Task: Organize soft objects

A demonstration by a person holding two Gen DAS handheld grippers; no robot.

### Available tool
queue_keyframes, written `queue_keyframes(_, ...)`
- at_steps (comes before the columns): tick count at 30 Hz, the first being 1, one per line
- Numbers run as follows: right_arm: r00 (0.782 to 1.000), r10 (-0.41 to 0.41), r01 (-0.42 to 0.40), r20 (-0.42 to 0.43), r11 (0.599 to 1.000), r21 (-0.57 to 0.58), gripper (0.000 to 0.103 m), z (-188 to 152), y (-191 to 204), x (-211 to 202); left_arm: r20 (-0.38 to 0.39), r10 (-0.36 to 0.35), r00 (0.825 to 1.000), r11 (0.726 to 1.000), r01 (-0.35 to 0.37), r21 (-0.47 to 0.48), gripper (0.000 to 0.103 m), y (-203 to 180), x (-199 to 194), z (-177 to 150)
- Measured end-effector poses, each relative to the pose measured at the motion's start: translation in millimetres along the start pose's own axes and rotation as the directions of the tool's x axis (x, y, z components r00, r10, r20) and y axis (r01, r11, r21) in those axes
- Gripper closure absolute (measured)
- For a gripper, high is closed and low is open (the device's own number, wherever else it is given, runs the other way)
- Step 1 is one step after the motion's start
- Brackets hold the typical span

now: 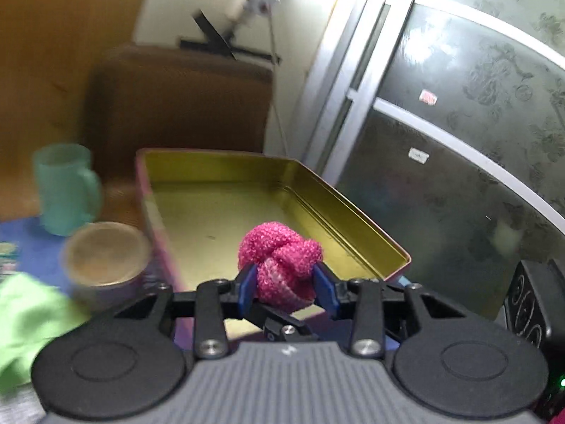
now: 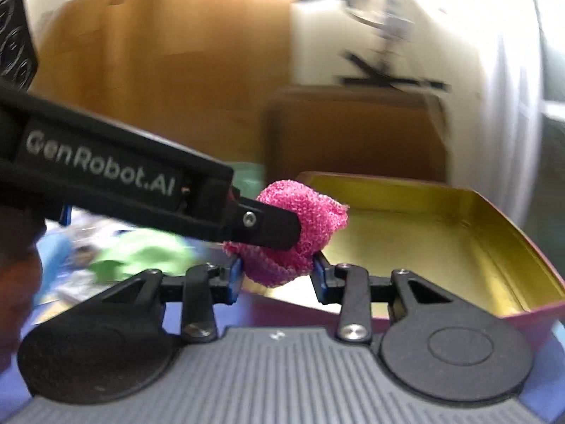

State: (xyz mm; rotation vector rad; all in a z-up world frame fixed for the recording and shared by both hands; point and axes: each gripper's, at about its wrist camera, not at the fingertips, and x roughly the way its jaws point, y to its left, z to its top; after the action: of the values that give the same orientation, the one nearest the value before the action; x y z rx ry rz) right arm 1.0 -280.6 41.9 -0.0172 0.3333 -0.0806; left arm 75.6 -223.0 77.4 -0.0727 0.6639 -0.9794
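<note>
Left claw [image 1: 285,281]: It is squeezing the pink ball [image 1: 280,261] between its two blue pads [image 1: 247,282]. The pads press into the soft sides, so the hold looks snug.

Pink ball: It is a soft, fuzzy thing, all knotted up like yarn. It is up in the air, right over the near edge of the gold tin [image 1: 353,208]. It is not inside the tin yet.

Right claw [image 2: 277,274]: In its own camera the ball [image 2: 300,233] sits between its two blue pads too. The pads are very near the ball, maybe touching it. I cannot tell if they are pressing or just waiting. The black left claw [image 2: 296,228] reaches in from the side and pinches the ball higher up.

Gold tin: It is open, flat and shiny inside. I see nothing in it. It sits on the blue surface [image 1: 24,243], just past both claws.

Other stuff: A green cup [image 1: 65,187] and a round tub [image 1: 106,258] stand left of the tin. A green cloth [image 1: 31,318] lies near them. A brown box [image 1: 176,106] is behind the tin.

Step now: I think the ball is meant to go in the tin.

How to do it well: Only one claw should do the carrying. Move the ball over the middle of the tin, well past the wall. Go low before letting go, because a soft ball can bounce or roll. Open the pads slowly so the fuzz does not cling. Lift straight up after.

Watch out: Do not bump the tin's thin wall, or it may slide.
</note>
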Motion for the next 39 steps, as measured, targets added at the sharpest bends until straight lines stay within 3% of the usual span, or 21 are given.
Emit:
queue_keyframes(3,0.996,-0.06,0.065,-0.071,0.995,0.071,0.053,-2.5,-28.5,12.9,-0.036,0.016,0.999,0.999,-0.017,-0.03,0.062,-5.0,31.9,2.2)
queue_keyframes(6,0.988,-0.134,0.142,-0.078,0.983,0.112,0.023,-10.6,-41.9,9.8,-0.061,0.05,0.997,0.997,-0.053,-0.048,0.062,-3.8,37.7,1.1)
queue_keyframes(10,0.982,-0.188,0.187,-0.011,0.968,0.169,0.023,-14.6,-37.8,-12.1,0.038,0.078,0.996,0.996,-0.076,-0.046,0.057,8.2,-21.5,-2.7)
queue_keyframes(13,0.981,-0.163,0.141,0.109,0.973,0.182,0.033,-15.4,-19.4,-41.2,0.132,0.147,0.98,0.989,-0.141,-0.055,0.055,32.6,-92.9,-22.5)
queue_keyframes(15,0.986,-0.092,0.073,0.136,0.988,0.133,0.042,-14.2,1.1,-50.3,0.168,0.231,0.958,0.971,-0.217,-0.097,0.054,57.1,-139.3,-40.8)
queue_keyframes(17,0.994,0.069,-0.076,0.08,0.994,0.081,0.05,-11.1,33.5,-42.5,0.179,0.352,0.919,0.931,-0.326,-0.163,0.054,86.8,-185.3,-61.9)
queue_keyframes(18,0.987,0.154,-0.156,0.039,0.986,0.06,0.051,-11.3,53.8,-36.2,0.165,0.416,0.894,0.902,-0.384,-0.197,0.053,101.0,-203.9,-71.3)
queue_keyframes(20,0.954,0.297,-0.297,-0.042,0.955,0.006,0.051,-12.1,98.9,-21.8,0.112,0.533,0.839,0.83,-0.492,-0.261,0.053,128.2,-235.0,-89.6)
queue_keyframes(22,0.911,0.396,-0.402,-0.119,0.915,-0.037,0.051,-12.7,143.3,-6.8,0.084,0.593,0.801,0.779,-0.544,-0.313,0.053,150.1,-259.2,-105.0)
queue_keyframes(24,0.863,0.472,-0.49,-0.18,0.869,-0.069,0.049,-11.1,180.1,11.7,0.062,0.629,0.775,0.738,-0.57,-0.362,0.052,167.5,-275.1,-114.4)
queue_keyframes(26,0.847,0.483,-0.515,-0.221,0.849,-0.121,0.037,-13.7,214.3,21.9,0.037,0.648,0.761,0.705,-0.581,-0.405,0.052,182.8,-283.7,-120.5)
queue_keyframes(28,0.844,0.474,-0.518,-0.252,0.842,-0.15,0.029,-16.2,239.9,40.7,0.023,0.654,0.756,0.691,-0.584,-0.426,0.052,190.8,-286.9,-127.6)
queue_keyframes(30,0.841,0.469,-0.519,-0.271,0.841,-0.154,0.027,-17.1,256.8,62.1,0.012,0.645,0.764,0.692,-0.577,-0.434,0.052,198.5,-286.3,-132.3)
queue_keyframes(31,0.846,0.456,-0.51,-0.278,0.843,-0.169,0.03,-17.4,261.9,65.9,0.003,0.639,0.769,0.694,-0.575,-0.433,0.052,193.6,-282.1,-134.0)
queue_keyframes(32,0.846,0.452,-0.51,-0.284,0.841,-0.182,0.051,-18.1,264.1,65.9,-0.003,0.63,0.776,0.699,-0.569,-0.432,0.052,194.9,-278.9,-135.5)
queue_keyframes(33,0.837,0.454,-0.519,-0.306,0.836,-0.179,0.059,-19.4,260.7,63.6,-0.009,0.616,0.788,0.708,-0.558,-0.432,0.052,196.1,-273.4,-134.1)
queue_keyframes(39,0.788,0.504,-0.568,-0.354,0.817,-0.102,0.066,-29.7,206.7,31.8,-0.036,0.512,0.858,0.774,-0.479,-0.414,0.043,178.9,-242.1,-138.7)
